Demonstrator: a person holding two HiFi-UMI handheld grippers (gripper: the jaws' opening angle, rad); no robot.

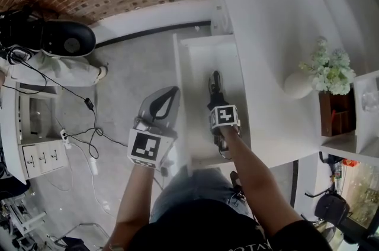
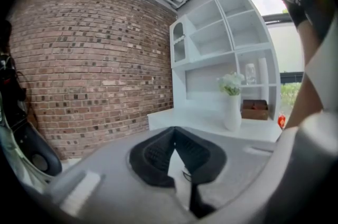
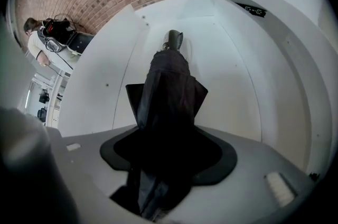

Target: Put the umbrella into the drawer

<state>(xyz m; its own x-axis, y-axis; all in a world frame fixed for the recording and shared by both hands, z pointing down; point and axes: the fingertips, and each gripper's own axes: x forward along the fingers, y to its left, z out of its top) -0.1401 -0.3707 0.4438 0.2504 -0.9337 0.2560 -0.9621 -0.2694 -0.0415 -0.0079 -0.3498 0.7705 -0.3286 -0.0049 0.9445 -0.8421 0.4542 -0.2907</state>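
The white drawer [image 1: 180, 75] stands pulled out from the cabinet, seen from above in the head view. A black folded umbrella [image 1: 215, 89] hangs inside it, handle end toward the drawer's back. My right gripper [image 1: 217, 103] points steeply down and is shut on the umbrella. In the right gripper view the umbrella [image 3: 170, 88] runs out between the pads over the drawer's white bottom [image 3: 227, 80]. My left gripper [image 1: 161, 100] hovers just left of the drawer's left wall, its tips together with nothing in them. The left gripper [image 2: 174, 134] faces the brick wall and shelves.
The white cabinet top [image 1: 266, 31] lies right of the drawer, with a vase of flowers [image 1: 324, 73] and shelving behind. Cables [image 1: 89, 122] trail on the grey floor at left, near a small white drawer unit [image 1: 40, 156] and a person's legs [image 1: 65, 69].
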